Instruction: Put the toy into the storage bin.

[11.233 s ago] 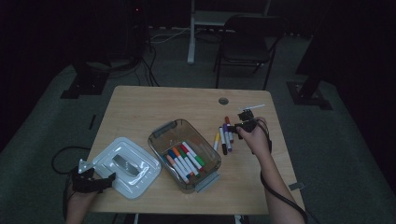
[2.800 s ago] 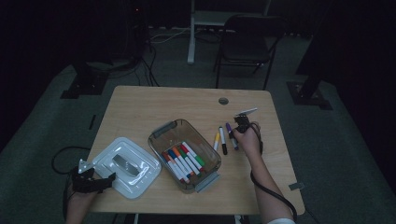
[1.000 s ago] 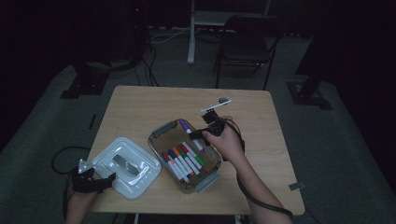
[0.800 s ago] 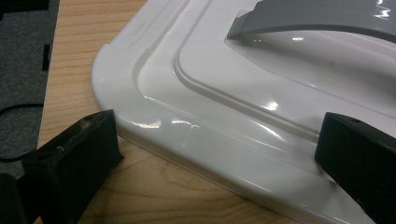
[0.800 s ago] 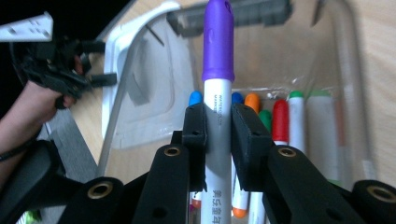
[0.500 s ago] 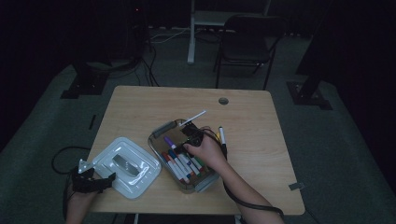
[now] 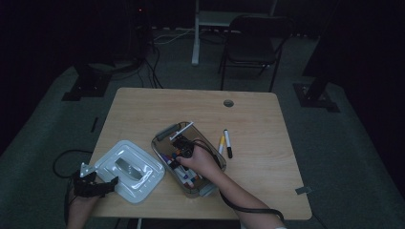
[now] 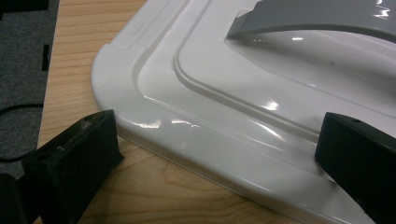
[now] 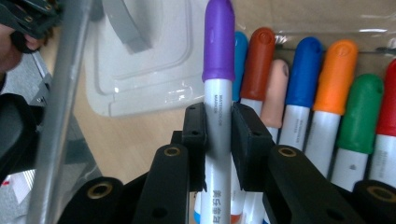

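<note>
— since a second ago the right gripper (image 9: 218,135) has swung from the far end of the clear plastic bin (image 7: 161,138) down over its middle, carrying the purple-capped white marker (image 9: 218,84) with it. the left gripper (image 8: 219,154) hasn't budged.

— how is the marker held?

— pinched by the barrel just below the cap, jaws closed tight on it, so it lies along the same line as the markers already in the bin (blue, brown, orange, green and red caps side by side). my guess is that's so it can drop into the row without crossing them.

— and the left one?

— jaws apart at the corner of the glossy white lid with a grey handle (image 8: 261,93), one on the table, one over the lid, nothing gripped; parked, i'd say.

— anything readable?

— small print runs along the purple marker's barrel; it looks like "watercolor marker", with characters lower down i can't make out.

— what's left outside?

— a yellow-capped marker (image 7: 221,143) and a black-capped one (image 7: 228,144) on the light wooden table (image 7: 267,124), just right of the bin.
</note>
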Demonstrator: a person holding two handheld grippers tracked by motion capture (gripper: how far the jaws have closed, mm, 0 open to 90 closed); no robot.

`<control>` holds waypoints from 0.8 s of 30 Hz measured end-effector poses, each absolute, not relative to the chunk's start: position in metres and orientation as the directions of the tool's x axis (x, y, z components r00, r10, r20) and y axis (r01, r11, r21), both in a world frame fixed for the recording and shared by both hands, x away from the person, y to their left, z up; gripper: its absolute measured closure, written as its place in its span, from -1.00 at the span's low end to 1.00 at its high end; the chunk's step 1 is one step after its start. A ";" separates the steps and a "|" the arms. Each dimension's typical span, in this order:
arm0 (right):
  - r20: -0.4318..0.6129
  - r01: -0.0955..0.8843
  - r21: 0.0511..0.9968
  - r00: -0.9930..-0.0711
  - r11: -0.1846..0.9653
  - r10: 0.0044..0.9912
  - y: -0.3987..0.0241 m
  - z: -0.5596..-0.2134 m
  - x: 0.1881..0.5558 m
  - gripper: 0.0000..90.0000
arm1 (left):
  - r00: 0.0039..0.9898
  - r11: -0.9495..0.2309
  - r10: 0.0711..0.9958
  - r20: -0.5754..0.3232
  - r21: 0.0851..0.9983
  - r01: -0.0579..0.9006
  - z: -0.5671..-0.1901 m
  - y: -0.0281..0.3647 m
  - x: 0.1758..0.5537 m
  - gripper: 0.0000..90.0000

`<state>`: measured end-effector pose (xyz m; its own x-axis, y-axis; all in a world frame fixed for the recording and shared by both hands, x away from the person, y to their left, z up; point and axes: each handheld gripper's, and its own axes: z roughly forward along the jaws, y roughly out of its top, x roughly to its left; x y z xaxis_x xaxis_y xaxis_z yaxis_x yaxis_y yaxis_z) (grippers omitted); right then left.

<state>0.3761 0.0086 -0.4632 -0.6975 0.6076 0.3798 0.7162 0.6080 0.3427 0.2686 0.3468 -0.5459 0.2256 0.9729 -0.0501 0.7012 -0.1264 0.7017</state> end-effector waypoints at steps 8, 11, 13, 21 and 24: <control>0.365 0.702 0.284 -0.709 0.653 0.603 0.016 -0.472 0.375 0.57 | 0.226 -0.127 0.973 -0.050 0.702 0.701 -0.546 0.347 0.269 -0.99; 0.358 0.694 0.294 -0.717 0.657 0.598 0.014 -0.470 0.375 0.55 | 0.226 -0.127 0.973 -0.050 0.702 0.701 -0.546 0.347 0.269 -0.99; 0.357 0.696 0.325 -0.717 0.640 0.599 0.007 -0.463 0.376 0.50 | 0.226 -0.127 0.973 -0.050 0.702 0.701 -0.546 0.347 0.269 -0.99; 0.350 0.693 0.427 -0.719 0.581 0.601 -0.026 -0.430 0.380 0.36 | 0.226 -0.126 0.973 -0.050 0.702 0.701 -0.546 0.347 0.269 -0.99; 0.353 0.694 0.462 -0.715 0.551 0.604 -0.041 -0.417 0.381 0.35 | 0.224 -0.124 0.973 -0.051 0.703 0.700 -0.546 0.347 0.269 -0.99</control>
<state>0.3809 -0.0415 -0.4171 -0.7146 0.6038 0.3532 0.6944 0.5513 0.4624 0.2686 0.3466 -0.5460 0.2237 0.9733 -0.0512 0.6999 -0.1239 0.7034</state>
